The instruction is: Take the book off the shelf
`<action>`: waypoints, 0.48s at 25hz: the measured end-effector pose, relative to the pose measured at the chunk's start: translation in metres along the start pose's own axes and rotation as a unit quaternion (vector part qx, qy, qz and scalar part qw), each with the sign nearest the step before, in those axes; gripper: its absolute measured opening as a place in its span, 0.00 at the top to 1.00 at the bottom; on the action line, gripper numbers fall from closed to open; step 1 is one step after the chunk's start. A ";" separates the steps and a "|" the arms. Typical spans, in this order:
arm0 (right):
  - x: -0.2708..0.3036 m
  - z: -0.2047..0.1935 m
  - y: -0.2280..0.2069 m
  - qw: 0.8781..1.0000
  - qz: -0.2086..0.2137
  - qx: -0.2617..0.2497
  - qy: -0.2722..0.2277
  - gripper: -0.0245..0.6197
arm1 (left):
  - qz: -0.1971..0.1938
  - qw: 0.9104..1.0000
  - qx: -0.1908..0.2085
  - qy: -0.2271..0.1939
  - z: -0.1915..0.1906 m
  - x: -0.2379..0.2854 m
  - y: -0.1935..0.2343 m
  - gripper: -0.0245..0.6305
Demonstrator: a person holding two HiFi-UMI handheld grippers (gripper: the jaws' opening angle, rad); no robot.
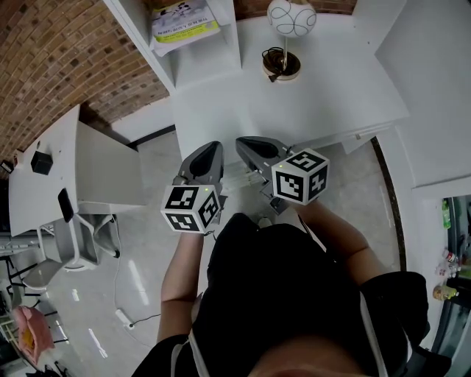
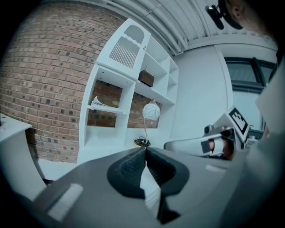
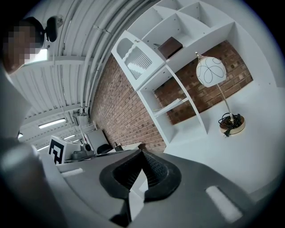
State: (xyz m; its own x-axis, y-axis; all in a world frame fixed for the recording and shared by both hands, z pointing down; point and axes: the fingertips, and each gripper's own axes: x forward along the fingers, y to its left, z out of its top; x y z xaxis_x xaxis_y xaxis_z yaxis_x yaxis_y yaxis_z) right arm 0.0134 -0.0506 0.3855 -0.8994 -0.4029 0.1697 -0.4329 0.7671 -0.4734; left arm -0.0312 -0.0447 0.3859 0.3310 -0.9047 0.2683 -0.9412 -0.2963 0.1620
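Note:
The book (image 1: pixel 184 22) lies flat on a shelf board of the white shelf unit (image 1: pixel 221 51), its pale yellow-and-white cover facing up. It also shows as a thin stack, the book (image 2: pixel 100 104) and the book (image 3: pixel 169 106), in both gripper views. My left gripper (image 1: pixel 211 156) and right gripper (image 1: pixel 252 146) are held side by side over the near edge of the white table (image 1: pixel 331 103), well short of the shelf. Both are shut with nothing between the jaws. The left gripper (image 2: pixel 145 149) and right gripper (image 3: pixel 141 152) point toward the shelf.
A globe lamp (image 1: pixel 291 18) with a round base and coiled cord (image 1: pixel 281 65) stands on the table right of the shelf. A brown box (image 3: pixel 170 46) sits on a higher shelf. A brick wall (image 1: pixel 59 59) is behind, and a white desk (image 1: pixel 51 177) and chair (image 1: pixel 66 250) stand at left.

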 end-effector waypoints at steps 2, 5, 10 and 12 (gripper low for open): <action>0.007 0.003 -0.003 1.000 0.001 0.001 -0.001 0.96 | 0.005 1.000 0.002 -0.001 0.003 0.003 0.008 0.95; 0.019 0.007 -0.006 1.000 0.001 0.001 -0.001 0.96 | 0.010 1.000 0.003 -0.001 0.008 0.009 0.022 0.95; 0.047 0.018 -0.015 1.000 -0.005 0.001 -0.003 0.96 | 0.000 1.000 0.002 -0.003 0.018 0.027 0.048 0.95; 0.059 0.024 -0.019 1.000 -0.008 0.001 -0.005 0.96 | -0.007 1.000 0.002 -0.006 0.024 0.036 0.059 0.95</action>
State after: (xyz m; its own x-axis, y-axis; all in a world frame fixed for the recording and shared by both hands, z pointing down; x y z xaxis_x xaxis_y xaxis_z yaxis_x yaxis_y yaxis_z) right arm -0.0296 -0.1012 0.3837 -0.8920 -0.4197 0.1676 -0.4464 0.7601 -0.4722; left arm -0.0765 -0.1022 0.3819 0.3431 -0.9039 0.2554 -0.9368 -0.3097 0.1626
